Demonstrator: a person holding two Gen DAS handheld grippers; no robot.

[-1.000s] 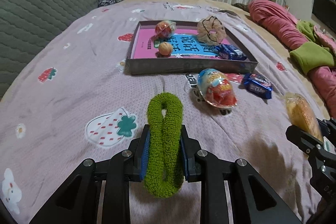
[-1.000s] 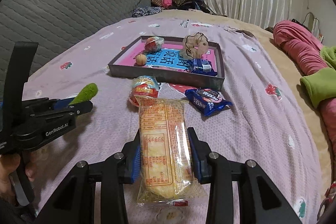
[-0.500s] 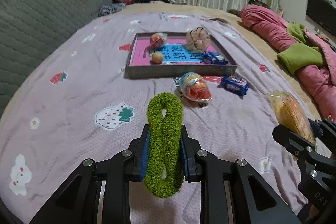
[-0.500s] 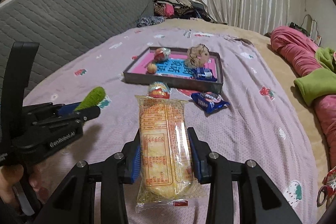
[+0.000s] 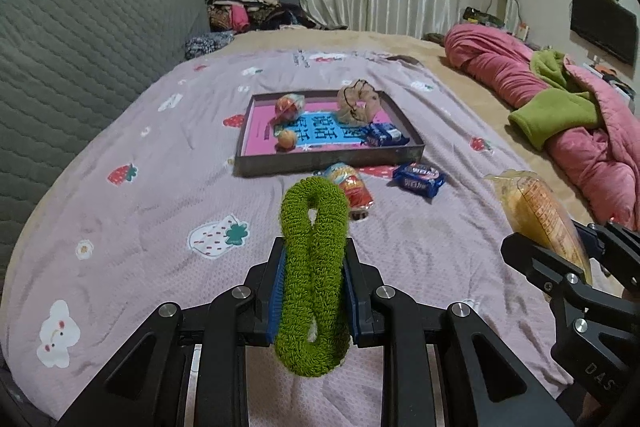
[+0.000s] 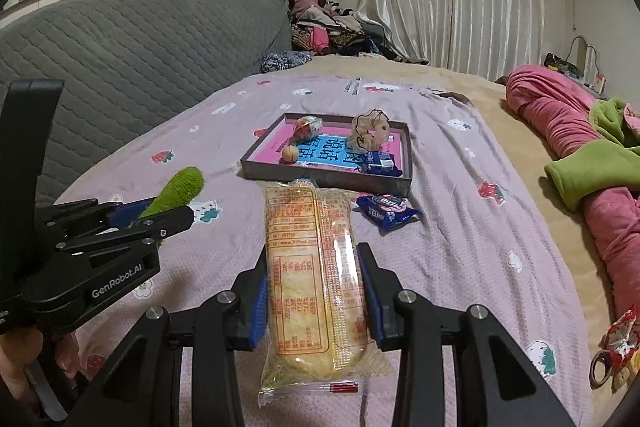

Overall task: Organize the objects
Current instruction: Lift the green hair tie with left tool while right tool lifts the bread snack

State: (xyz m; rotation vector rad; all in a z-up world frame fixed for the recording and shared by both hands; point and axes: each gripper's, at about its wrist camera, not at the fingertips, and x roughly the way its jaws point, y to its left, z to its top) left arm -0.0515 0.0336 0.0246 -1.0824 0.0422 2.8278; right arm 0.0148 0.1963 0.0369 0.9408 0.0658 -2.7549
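Note:
My left gripper (image 5: 313, 255) is shut on a fuzzy green scrunchie (image 5: 312, 279), squeezed upright between the blue pads above the bed. Beside it, my right gripper (image 6: 316, 259) is shut on a long clear-wrapped yellow cake packet (image 6: 314, 267); the same packet (image 5: 538, 215) shows at the right of the left wrist view. Farther ahead lies a dark shallow box (image 5: 328, 161) with a pink and blue floor. It holds two small round snacks, a beige scrunchie (image 5: 356, 103) and a blue packet (image 5: 382, 135). In front of the box lie a red-orange snack pack (image 5: 350, 185) and a blue biscuit packet (image 5: 418, 181).
The mauve strawberry-print bedspread (image 5: 160, 187) covers the bed. A grey quilted headboard (image 5: 80, 67) runs along the left. A pink quilt with a green blanket (image 5: 560, 115) is bunched at the right. A small red-patterned scrunchie (image 6: 612, 351) lies near the right edge.
Both grippers have risen and drawn back from the box, which now looks smaller and farther away. The green scrunchie and the cake packet stay gripped as before.

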